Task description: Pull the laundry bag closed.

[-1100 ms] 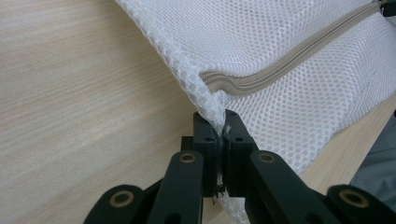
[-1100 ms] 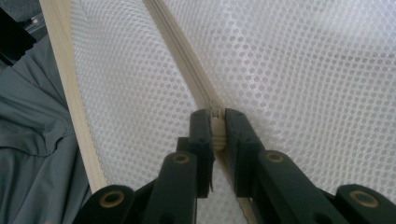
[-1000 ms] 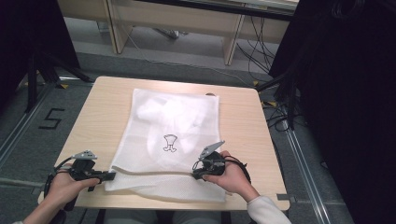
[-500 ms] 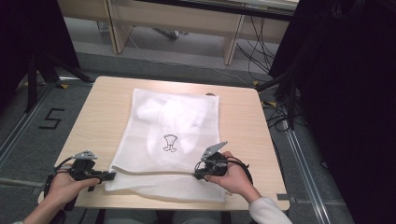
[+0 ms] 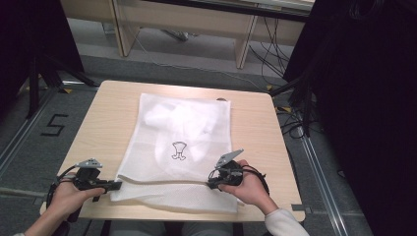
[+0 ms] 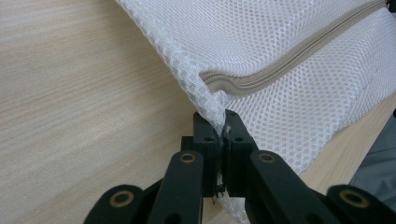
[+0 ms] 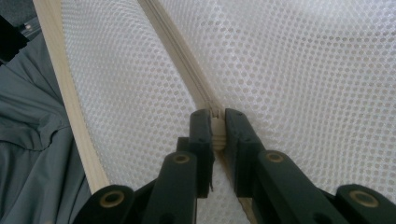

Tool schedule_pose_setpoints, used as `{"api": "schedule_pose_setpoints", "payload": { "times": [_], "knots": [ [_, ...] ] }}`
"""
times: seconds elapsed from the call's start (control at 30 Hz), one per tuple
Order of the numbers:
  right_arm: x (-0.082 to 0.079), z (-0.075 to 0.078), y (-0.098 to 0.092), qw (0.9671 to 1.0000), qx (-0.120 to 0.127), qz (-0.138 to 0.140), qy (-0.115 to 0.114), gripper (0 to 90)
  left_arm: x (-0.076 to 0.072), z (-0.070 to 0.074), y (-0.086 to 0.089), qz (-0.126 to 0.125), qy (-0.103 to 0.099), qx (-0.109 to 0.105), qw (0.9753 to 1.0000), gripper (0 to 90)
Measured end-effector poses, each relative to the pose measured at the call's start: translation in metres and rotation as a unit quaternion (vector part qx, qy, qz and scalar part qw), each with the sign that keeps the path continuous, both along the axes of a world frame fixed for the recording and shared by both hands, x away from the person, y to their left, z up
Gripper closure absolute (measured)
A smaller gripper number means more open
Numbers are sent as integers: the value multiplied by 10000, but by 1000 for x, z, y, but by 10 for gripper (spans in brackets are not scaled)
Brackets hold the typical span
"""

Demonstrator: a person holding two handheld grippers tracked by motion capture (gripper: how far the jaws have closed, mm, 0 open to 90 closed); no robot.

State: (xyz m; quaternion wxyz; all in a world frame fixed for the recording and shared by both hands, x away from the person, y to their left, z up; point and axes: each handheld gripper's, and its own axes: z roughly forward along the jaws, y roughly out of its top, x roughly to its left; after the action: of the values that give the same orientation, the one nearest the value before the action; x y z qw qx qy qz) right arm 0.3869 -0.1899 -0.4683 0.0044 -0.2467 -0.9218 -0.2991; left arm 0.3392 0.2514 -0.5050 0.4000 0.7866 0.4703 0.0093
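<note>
Fingers of two grippers pinch one mesh bag.

Pale wooden table with rounded corners, light grain running along its top, set square in the middle of a grey floor. On that floor to the left, a black figure 5 marking, with metal floor rails running alongside. Beyond the far edge, light wooden desk legs and panels, with thin grey cables trailing across the floor beneath. To the right, a tangle of black cables beside a tall black curtain. At far left, another dark drape over black stand legs. Near the table's front right corner, another metal floor rail. In the right gripper view, grey cloth below the table edge.
</note>
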Motion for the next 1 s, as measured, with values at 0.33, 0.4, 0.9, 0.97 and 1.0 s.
{"api": "schedule_pose_setpoints", "payload": {
  "times": [0.33,0.4,0.9,0.97,1.0],
  "knots": [
    [-2,2,-5,9999,13,-159,58,826,0,0,0,-1,-3,-2,10000,858],
    [-2,2,-6,9998,-6,-176,56,827,0,0,0,1,-2,-9,10000,858],
    [-1,1,-11,9999,61,-90,4,827,0,0,0,-2,8,-19,10000,858],
    [-1,0,-11,9999,56,-88,1,827,0,0,0,3,8,-27,10000,858],
    [-2,1,-11,9999,81,-132,34,826,0,0,0,2,11,-32,10000,858]
  ]
}}
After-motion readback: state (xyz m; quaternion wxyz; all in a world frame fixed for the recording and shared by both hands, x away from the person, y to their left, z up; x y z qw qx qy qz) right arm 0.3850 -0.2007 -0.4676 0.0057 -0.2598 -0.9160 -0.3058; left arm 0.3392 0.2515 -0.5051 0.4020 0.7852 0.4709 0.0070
